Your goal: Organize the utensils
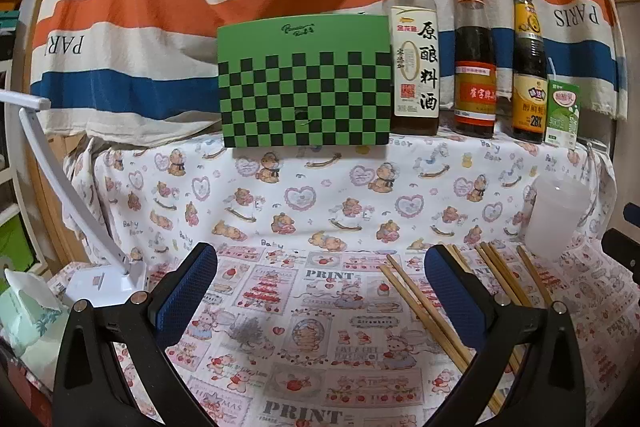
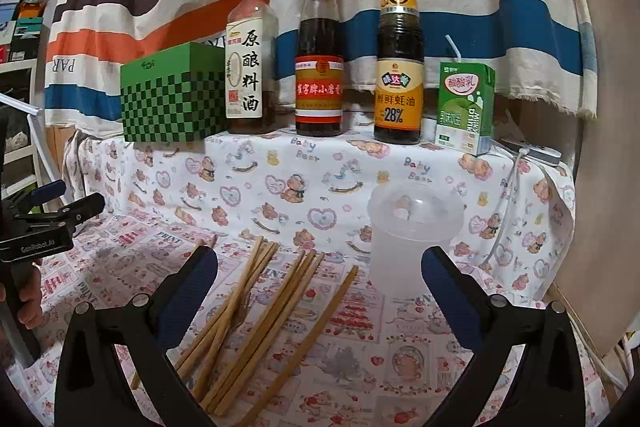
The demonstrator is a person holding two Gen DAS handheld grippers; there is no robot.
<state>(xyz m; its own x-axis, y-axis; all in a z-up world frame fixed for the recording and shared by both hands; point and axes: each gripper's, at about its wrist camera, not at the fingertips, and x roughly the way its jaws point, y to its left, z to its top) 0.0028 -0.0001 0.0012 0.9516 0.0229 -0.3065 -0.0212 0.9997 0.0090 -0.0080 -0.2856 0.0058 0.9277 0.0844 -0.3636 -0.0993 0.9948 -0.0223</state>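
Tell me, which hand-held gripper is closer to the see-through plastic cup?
Right. The right hand-held gripper sits just before the translucent plastic cup; the left hand-held gripper is off to the cup's left.

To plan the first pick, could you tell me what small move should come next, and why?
Probably lower the open right gripper onto the chopsticks. They lie loose on the cloth directly between its fingers, the translucent cup stands upright just beyond, and neither gripper holds anything yet.
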